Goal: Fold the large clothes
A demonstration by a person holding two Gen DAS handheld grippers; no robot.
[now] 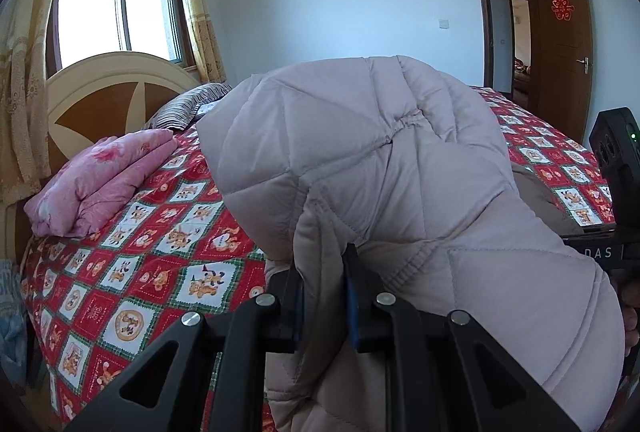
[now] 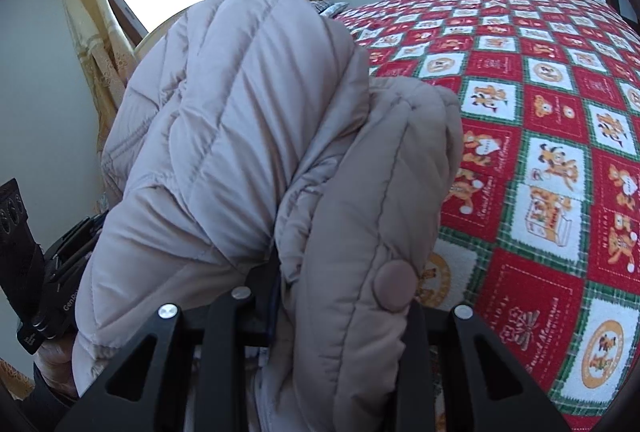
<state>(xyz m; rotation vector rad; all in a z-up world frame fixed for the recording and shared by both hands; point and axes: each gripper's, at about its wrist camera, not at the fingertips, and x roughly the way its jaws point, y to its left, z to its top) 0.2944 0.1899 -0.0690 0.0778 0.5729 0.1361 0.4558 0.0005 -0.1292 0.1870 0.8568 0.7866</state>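
A large pale pink-beige quilted down coat (image 1: 380, 160) is lifted above the bed and fills the middle of both views (image 2: 224, 136). My left gripper (image 1: 322, 272) is shut on a stitched edge of the coat, with the fabric pinched between its black fingers (image 1: 356, 296). My right gripper (image 2: 340, 292) is shut on a thick padded fold that carries a round fabric-covered button (image 2: 396, 286). Only its left finger (image 2: 264, 296) shows; the fold hides the other. Each gripper's body shows at the edge of the other's view.
The bed has a red, white and green cartoon-print cover (image 2: 540, 152). A folded pink quilt (image 1: 96, 180) and a striped pillow (image 1: 188, 108) lie by the headboard (image 1: 108, 92). A curtained window (image 1: 116, 4) is behind it. A brown door (image 1: 564, 44) stands open at the right.
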